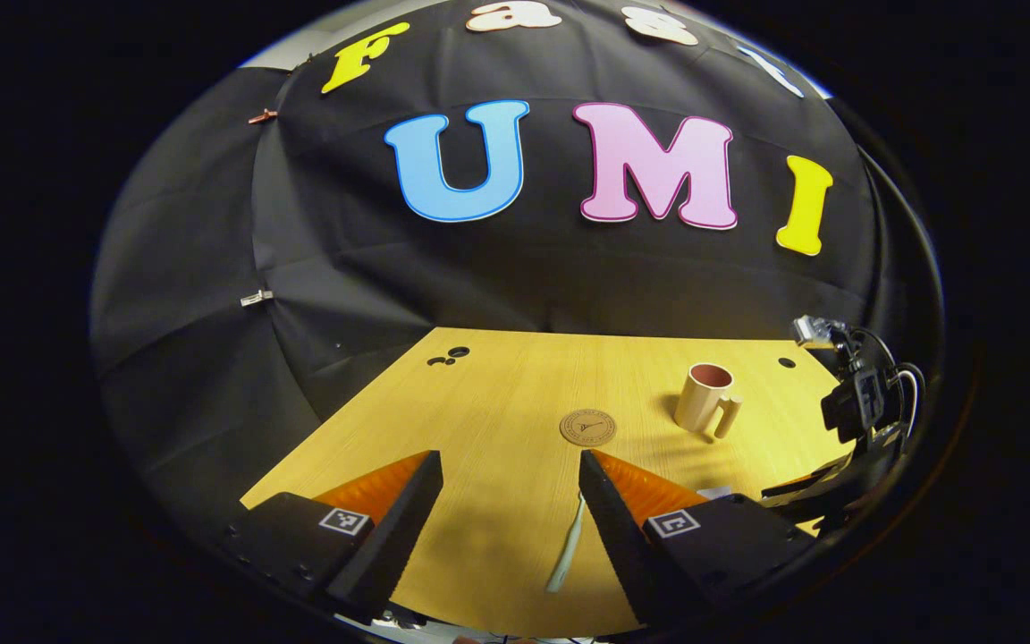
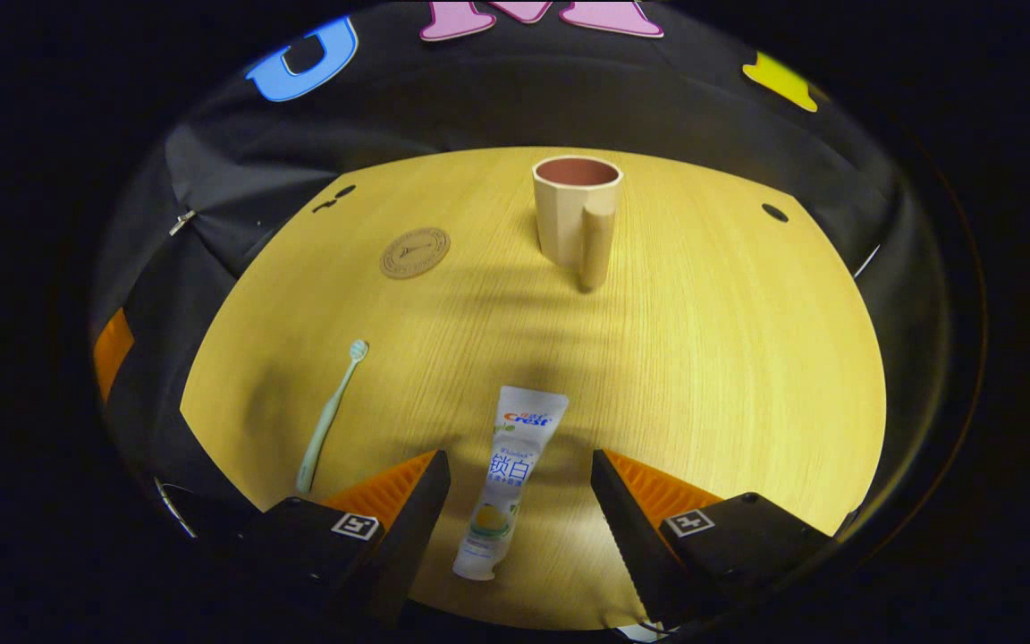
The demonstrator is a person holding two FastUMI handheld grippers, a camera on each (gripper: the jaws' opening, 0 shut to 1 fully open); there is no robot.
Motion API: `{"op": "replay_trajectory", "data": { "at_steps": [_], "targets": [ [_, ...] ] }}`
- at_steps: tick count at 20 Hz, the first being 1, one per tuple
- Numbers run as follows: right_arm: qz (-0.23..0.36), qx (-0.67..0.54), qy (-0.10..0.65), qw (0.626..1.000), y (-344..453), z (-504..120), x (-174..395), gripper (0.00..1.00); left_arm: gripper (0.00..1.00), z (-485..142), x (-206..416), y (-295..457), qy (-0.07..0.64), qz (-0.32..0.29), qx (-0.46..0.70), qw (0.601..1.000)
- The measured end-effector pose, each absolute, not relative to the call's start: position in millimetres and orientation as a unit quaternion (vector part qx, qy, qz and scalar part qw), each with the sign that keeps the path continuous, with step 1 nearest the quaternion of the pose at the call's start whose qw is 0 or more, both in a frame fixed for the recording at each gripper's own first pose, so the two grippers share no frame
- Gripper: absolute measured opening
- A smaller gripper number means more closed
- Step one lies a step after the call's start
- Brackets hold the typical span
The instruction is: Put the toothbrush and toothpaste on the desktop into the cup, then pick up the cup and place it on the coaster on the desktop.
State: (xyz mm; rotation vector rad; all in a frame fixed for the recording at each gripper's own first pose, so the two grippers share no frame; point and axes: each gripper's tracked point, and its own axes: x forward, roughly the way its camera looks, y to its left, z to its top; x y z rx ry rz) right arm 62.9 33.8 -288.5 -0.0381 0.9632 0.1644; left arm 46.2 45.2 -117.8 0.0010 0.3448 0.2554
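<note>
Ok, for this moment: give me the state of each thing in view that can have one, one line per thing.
Cup: upright on the desk, empty, off the coaster.
Coaster: flat on the desk, bare.
Toothbrush: lying flat on the desk, not held.
Toothpaste: lying flat between the right gripper's open fingers, not gripped.
Left gripper: open, holding nothing.
Right gripper: open, straddling the toothpaste.

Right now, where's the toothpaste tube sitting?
In the right gripper view, the toothpaste lies flat on the desk between the right gripper's open fingers, with the toothbrush to its left and the cup farther back.
</note>
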Motion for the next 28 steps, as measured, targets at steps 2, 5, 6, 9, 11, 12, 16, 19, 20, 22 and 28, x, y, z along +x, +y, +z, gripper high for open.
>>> {"op": "replay_trajectory", "data": {
  "at_steps": [2, 5, 6, 9, 11, 12, 16, 19, 20, 22, 28],
  "targets": [
    [0.075, -0.018, 0.472, 0.878, 32.7, -299.2, 61.9, 0.98, 0.97, -122.1, 44.0, 50.8, 0.18, 0.142, 0.013, 0.973],
    [0.077, -0.031, 0.474, 0.877, 35.2, -308.1, 63.0, 0.99, 0.98, -128.7, 37.9, 52.2, 0.201, 0.148, 0.015, 0.968],
    [0.08, -0.034, 0.473, 0.877, 37.7, -308.7, 63.1, 0.99, 0.99, -129.8, 36.5, 52.0, 0.206, 0.147, 0.011, 0.967],
    [0.077, -0.038, 0.475, 0.876, 41.3, -314.2, 62.0, 0.99, 1.0, -135.6, 32.6, 57.2, 0.211, 0.145, 0.009, 0.967],
    [0.077, -0.021, 0.481, 0.873, 48.1, -319.2, 59.3, 0.96, 1.0, -131.7, 31.0, 59.4, 0.206, 0.145, 0.016, 0.968],
    [0.074, -0.023, 0.48, 0.874, 48.4, -319.2, 59.6, 0.92, 1.0, -129.1, 29.9, 59.9, 0.203, 0.143, 0.019, 0.968],
    [0.05, -0.036, 0.473, 0.879, 44.2, -319.1, 61.9, 0.74, 1.0, -130.4, 20.2, 58.9, 0.203, 0.127, 0.017, 0.971],
    [0.034, -0.048, 0.474, 0.878, 39.6, -324.8, 64.6, 0.49, 1.0, -132.8, 16.2, 58.6, 0.204, 0.116, 0.023, 0.972],
    [0.039, -0.062, 0.474, 0.877, 41.2, -322.7, 63.8, 0.46, 1.0, -134.7, 14.1, 58.8, 0.21, 0.114, 0.024, 0.971],
    [0.052, -0.084, 0.476, 0.874, 42.3, -324.3, 63.4, 0.46, 1.0, -136.5, 12.3, 54.7, 0.211, 0.099, 0.017, 0.972],
    [0.047, -0.068, 0.478, 0.874, 42.5, -323.0, 63.6, 0.33, 1.0, -143.4, 3.9, 63.4, 0.212, 0.091, 0.008, 0.973]
  ]
}}
